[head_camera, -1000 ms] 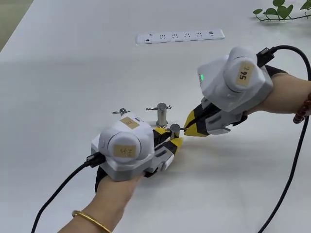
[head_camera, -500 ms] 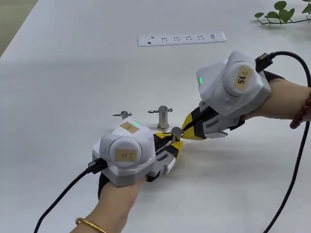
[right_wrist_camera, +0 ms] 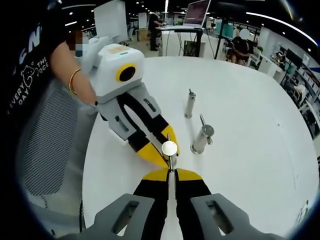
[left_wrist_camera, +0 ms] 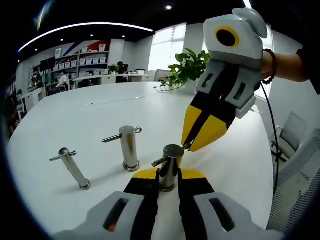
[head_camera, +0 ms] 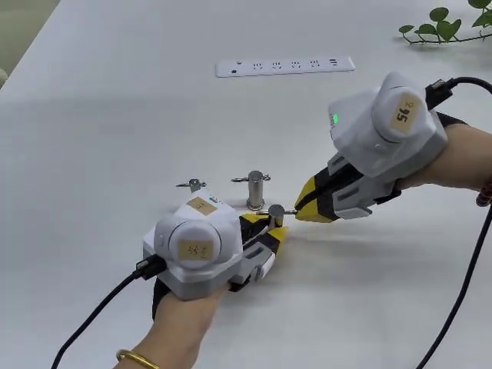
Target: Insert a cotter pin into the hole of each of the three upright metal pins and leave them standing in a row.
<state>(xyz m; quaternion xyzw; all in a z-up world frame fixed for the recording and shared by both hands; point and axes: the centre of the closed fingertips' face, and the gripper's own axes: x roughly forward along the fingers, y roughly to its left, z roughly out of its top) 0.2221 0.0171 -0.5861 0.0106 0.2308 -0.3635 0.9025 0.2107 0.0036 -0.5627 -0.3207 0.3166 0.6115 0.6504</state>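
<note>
— What has the left claw [left_wrist_camera: 169,176] got hold of?

— A metal pin [left_wrist_camera: 171,159]: a smooth, shiny steel cylinder with a flat round head. The claw's yellow tips are squeezed against the lower shaft, one on each side, so the pin stands upright between them on the white table [head_camera: 115,115].

— And the right claw [right_wrist_camera: 169,174]?

— It meets the left one tip to tip at the pin's head. Its black-and-yellow jaws are pressed together on a thin wire cotter pin [left_wrist_camera: 158,162]. The wire runs through the hole just under the head, and a short stub sticks out on the side away from the right claw.

— What about the other two?

— The middle pin [left_wrist_camera: 129,150] stands upright just beyond the left claw's tips. It is the same polished steel, and a second cotter pin [left_wrist_camera: 111,138] lies crosswise below its head. The far pin [left_wrist_camera: 72,167] is further out on the same side, with a third cotter pin [left_wrist_camera: 54,159] through it. It seems to lean in the left gripper view, but that lens bends things, so I can't tell.

— Anything else on the table?

— Well beyond both claws there's a long, flat white power strip [head_camera: 284,66]. Off past the right claw, a leafy green sprig [head_camera: 442,23] sits at the table's edge.
</note>
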